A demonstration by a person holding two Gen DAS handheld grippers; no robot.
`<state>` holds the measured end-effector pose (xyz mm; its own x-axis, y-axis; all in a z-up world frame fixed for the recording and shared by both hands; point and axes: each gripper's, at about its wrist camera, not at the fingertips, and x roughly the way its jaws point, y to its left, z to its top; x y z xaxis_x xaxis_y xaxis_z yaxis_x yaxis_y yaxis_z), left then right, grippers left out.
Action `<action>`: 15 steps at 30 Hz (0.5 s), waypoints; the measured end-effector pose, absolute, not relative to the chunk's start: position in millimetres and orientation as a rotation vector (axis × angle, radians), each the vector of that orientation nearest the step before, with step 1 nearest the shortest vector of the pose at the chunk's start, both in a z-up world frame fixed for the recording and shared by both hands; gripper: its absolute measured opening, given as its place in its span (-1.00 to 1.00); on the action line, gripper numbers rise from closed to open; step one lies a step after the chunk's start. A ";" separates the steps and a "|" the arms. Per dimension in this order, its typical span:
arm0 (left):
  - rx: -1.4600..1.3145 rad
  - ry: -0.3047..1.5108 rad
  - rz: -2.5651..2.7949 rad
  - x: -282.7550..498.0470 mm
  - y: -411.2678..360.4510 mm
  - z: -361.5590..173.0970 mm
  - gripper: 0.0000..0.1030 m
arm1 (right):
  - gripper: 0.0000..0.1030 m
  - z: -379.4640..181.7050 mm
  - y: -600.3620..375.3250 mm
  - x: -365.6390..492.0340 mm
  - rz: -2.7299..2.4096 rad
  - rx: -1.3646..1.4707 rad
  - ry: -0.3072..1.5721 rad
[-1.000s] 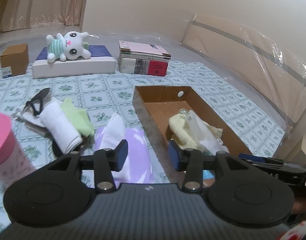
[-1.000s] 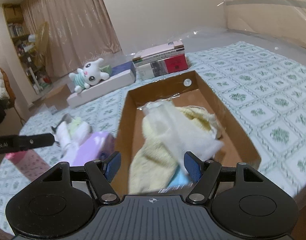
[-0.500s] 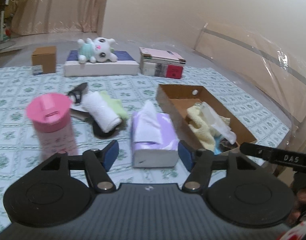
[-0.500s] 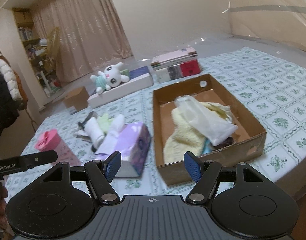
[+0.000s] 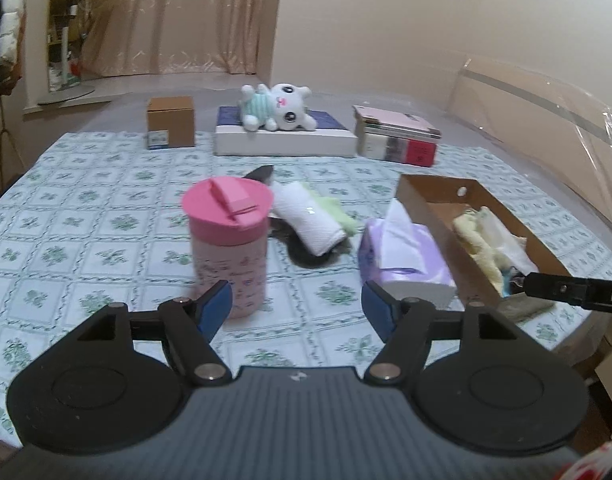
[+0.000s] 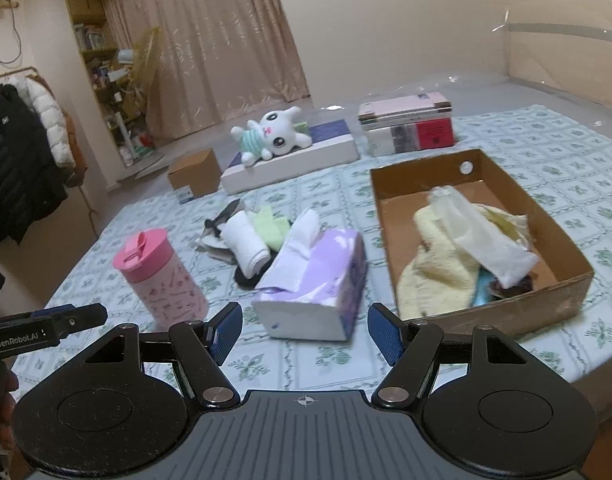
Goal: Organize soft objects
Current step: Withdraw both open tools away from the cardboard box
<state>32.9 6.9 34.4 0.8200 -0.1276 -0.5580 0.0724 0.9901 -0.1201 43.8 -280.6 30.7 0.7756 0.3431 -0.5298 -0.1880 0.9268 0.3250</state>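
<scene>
Hovering over the tablecloth (image 5: 86,240), left gripper (image 5: 296,306) has just been opening — jaws spread, nothing between; right gripper (image 6: 304,330) released too, empty. Yellow towel (image 6: 433,268) sits in cardboard box (image 6: 545,208); tissue pack (image 6: 317,280) just beside it, rolled white cloth (image 6: 246,248) beyond — plush toy (image 6: 272,136) on flat white box (image 6: 306,156).

Tissue pack (image 6: 317,280) between cup (image 6: 158,276) and cardboard box (image 6: 545,304); towels (image 6: 437,264) in box, plush toy (image 6: 270,138) behind

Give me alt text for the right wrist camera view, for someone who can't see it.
The open, empty right gripper hovers over a patterned tablecloth, facing a purple tissue pack. Right of it, a cardboard box holds a yellow towel and white cloth; left stands a pink cup.
</scene>
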 end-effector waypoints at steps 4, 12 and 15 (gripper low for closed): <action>-0.106 0.603 -0.094 32.0 17.6 32.0 0.32 | 0.35 28.0 -273.0 46.5 0.304 0.255 0.632; -0.111 0.607 -0.110 35.9 23.8 30.1 0.32 | 0.35 21.7 -265.1 51.5 0.310 0.246 0.652; -0.105 0.610 -0.122 40.1 23.8 29.3 0.32 | 0.35 18.8 -264.5 55.2 0.312 0.244 0.659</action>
